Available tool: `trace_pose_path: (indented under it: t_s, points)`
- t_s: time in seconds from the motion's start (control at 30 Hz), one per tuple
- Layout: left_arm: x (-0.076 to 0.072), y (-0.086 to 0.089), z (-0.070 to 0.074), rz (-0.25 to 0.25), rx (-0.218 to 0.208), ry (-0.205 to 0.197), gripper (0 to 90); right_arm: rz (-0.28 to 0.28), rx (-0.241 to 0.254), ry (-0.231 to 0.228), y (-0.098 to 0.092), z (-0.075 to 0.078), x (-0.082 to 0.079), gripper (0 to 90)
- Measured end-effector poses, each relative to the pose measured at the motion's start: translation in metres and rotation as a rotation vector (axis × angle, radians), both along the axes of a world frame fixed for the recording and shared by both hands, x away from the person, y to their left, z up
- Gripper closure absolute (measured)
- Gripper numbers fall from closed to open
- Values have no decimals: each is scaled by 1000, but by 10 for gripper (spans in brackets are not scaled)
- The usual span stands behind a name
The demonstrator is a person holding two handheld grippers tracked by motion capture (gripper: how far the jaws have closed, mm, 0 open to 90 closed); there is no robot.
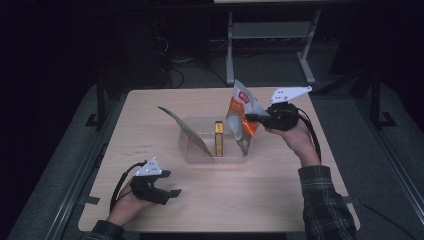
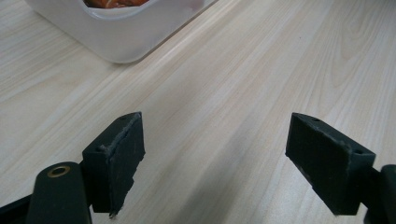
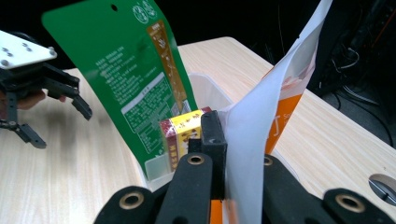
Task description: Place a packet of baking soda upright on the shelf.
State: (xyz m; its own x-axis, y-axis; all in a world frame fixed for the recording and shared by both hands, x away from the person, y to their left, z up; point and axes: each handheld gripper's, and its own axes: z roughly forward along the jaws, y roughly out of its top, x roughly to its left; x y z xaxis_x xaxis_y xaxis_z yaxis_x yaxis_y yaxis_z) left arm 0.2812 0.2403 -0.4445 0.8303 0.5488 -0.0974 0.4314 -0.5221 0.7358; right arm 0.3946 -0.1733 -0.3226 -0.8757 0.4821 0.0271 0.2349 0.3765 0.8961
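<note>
Leaning inside the tub (image 1: 192, 150): green pouch (image 1: 186, 131) at its left end, yellow box (image 1: 219, 138) upright mid-tub. Clamped on orange pouch (image 1: 241, 116) over tub's right end: right gripper (image 1: 250, 118). Resting well left of tub, jaws wide, nothing between: left gripper (image 1: 172, 183).

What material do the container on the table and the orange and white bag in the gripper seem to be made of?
Container: probably translucent plastic, since its frosted walls let the contents show through. Orange and white bag: likely thin plastic film, creased and smooth, with printed faces; the right gripper pinches it flat.
</note>
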Motion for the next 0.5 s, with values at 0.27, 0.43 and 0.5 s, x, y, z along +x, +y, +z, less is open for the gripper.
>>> trace_pose_path:
  t_s: [0.27,0.43,0.5]
  points:
    - [0,-1,-1,-2,4,6,189,0,3,13,2,-5,7,900]
    - [-1,-1,-1,-4,7,7,187,-1,-5,21,6,-9,11,900]
    - [-1,-1,-1,-5,7,7,187,-1,-11,23,7,-10,12,900]
